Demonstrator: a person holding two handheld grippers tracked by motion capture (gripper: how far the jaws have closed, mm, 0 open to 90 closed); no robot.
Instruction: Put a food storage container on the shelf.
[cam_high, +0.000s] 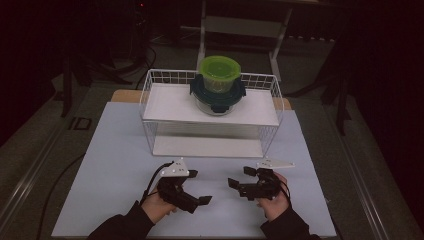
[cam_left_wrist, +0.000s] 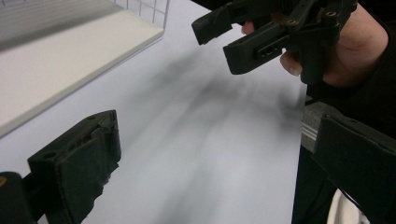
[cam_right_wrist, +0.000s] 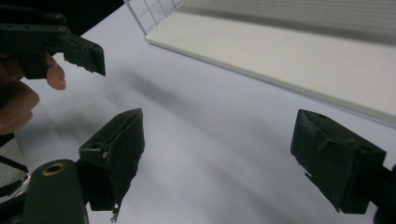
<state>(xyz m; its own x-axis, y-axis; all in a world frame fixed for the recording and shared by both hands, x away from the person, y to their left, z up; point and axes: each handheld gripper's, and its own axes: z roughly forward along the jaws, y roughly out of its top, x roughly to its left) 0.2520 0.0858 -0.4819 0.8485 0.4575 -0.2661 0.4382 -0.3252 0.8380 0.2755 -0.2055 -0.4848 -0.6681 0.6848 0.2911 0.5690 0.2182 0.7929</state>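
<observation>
My two claws are low over the tabletop (cam_high: 115, 150), near my own edge, and both are empty. The left claw (cam_high: 199, 187) has its jaws wide apart and points to the right, toward my other hand. The right claw (cam_high: 241, 177) is also open wide with nothing between the jaws, and it points to the left, so the two claws face each other with a bare strip of tabletop between them.

The things I work with are the containers: a green tub (cam_high: 219, 73) that sits on top of a glass box (cam_high: 217, 96) with a dark lid. They stand on the upper shelf of the white wire rack (cam_high: 150, 95), a little right of its middle.

The relation that matters is this: the stack lies straight ahead of me, beyond both claws and higher than them, well apart from each. Neither claw points at it now. I judge the right claw is a little nearer, because the stack is almost in line with the gap between my hands but slightly on the right side. To reach it, I think a claw must first turn forward and then rise above the front rim of the rack.
</observation>
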